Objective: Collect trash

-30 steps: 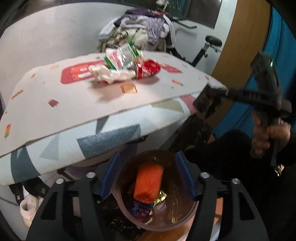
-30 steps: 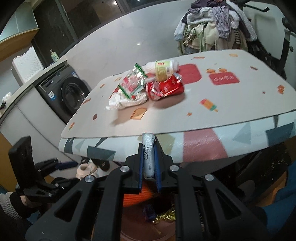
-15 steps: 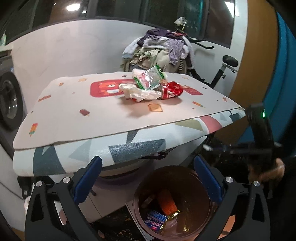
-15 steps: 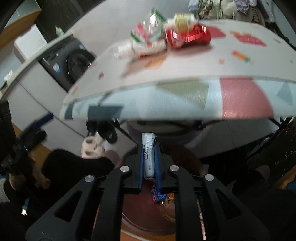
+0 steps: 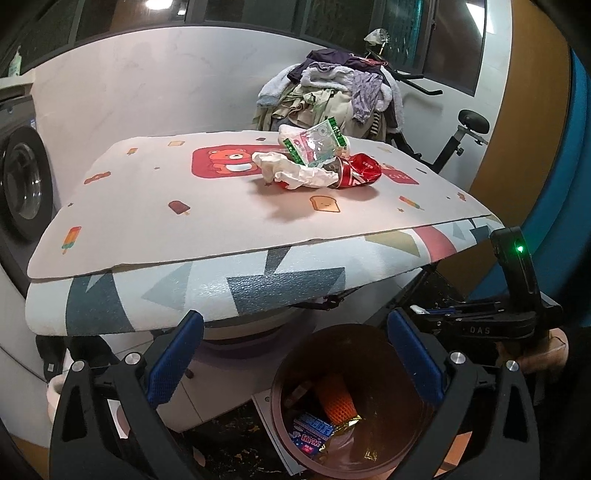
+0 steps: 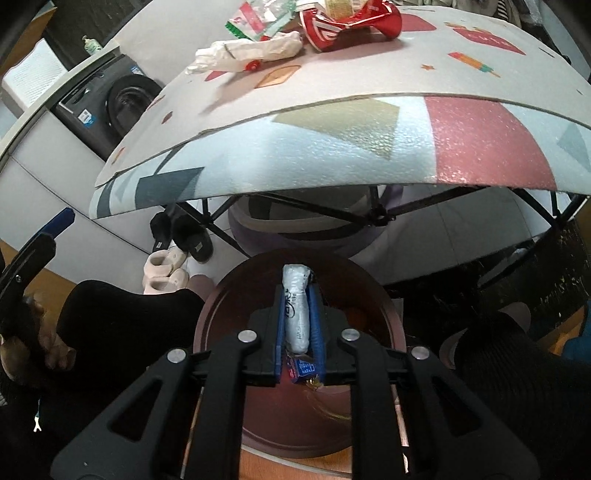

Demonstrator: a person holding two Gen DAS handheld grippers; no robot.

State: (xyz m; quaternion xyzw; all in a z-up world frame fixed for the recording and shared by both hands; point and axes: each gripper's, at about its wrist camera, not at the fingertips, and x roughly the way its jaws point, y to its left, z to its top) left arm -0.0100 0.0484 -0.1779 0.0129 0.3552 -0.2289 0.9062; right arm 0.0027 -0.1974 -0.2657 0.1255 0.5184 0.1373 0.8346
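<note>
A brown trash bin [image 5: 284, 373] stands on the floor below the table edge, with an orange wrapper [image 5: 334, 398] and a blue packet [image 5: 312, 435] inside. My left gripper [image 5: 295, 354] is open and empty above the bin. My right gripper [image 6: 297, 295] is shut on a grey-white wrapper [image 6: 295, 314] and holds it over the bin's mouth [image 6: 221, 295]. On the table [image 5: 147, 221] lie a crumpled white tissue [image 5: 295, 173], a clear green-edged bag [image 5: 316, 142] and a crushed red can [image 5: 360, 171]. They also show in the right wrist view, the tissue [image 6: 251, 51] and the can [image 6: 351, 18].
A washing machine [image 6: 110, 103] stands left of the table. Slippers [image 6: 177, 251] lie under it. A clothes pile [image 5: 332, 88] and an exercise bike [image 5: 461, 140] stand behind. The table's metal legs [image 6: 380, 214] cross just behind the bin.
My left gripper has opened wide and risen away from the bin. My right gripper has swung down from table height to over the bin, still holding the wrapper.
</note>
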